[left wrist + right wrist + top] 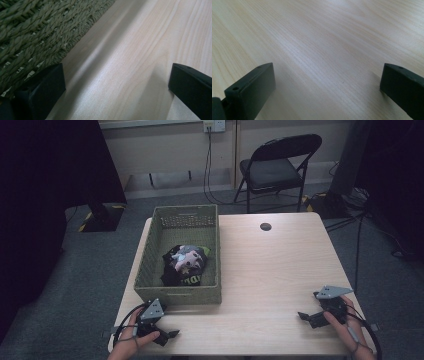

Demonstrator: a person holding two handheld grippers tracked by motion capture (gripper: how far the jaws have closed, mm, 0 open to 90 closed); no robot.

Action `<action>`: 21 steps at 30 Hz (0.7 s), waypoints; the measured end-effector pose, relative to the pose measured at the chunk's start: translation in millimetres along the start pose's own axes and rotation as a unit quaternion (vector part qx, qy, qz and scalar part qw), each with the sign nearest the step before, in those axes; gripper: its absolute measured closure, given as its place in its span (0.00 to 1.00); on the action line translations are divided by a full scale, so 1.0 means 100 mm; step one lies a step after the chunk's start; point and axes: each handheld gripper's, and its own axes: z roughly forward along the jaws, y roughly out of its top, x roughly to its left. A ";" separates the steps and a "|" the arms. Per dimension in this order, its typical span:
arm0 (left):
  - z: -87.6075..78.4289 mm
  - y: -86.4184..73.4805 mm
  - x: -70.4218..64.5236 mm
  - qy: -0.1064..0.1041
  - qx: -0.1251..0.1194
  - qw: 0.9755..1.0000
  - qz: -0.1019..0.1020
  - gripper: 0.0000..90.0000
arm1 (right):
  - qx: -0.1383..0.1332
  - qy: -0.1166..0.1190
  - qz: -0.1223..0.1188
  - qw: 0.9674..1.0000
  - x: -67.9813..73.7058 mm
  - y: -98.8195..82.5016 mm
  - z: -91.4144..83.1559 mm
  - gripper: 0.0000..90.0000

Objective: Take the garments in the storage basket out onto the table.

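A green woven basket (210,255) stands on the left half of the light wooden table (270,270). Inside it lies a crumpled dark garment (184,265) with pale and green print. My left gripper (167,336) rests low at the table's front left corner, just in front of the basket's near wall (37,32). Its jaws stand wide apart over bare wood (117,75) with nothing between them. My right gripper (306,317) sits near the front right edge, held by a hand, and it is open over bare tabletop (324,50).
A dark round grommet hole (265,226) marks the far middle of the table. A black folding chair (277,167) stands behind the table. Cables (360,245) trail on the floor at the right. Grey carpet surrounds the table.
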 end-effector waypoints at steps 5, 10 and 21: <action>-0.02 0.02 0.00 -0.009 0.009 1.000 -0.003 0.00 | 0.000 0.000 0.000 1.000 0.00 0.00 0.00 0.00; -0.03 0.05 0.00 -0.016 0.022 1.000 -0.009 0.01 | 0.000 0.000 0.000 1.000 0.00 0.00 0.00 0.00; -0.14 0.16 -0.02 -0.026 0.013 0.999 -0.018 0.03 | 0.000 0.000 0.000 1.000 0.00 0.00 0.00 0.00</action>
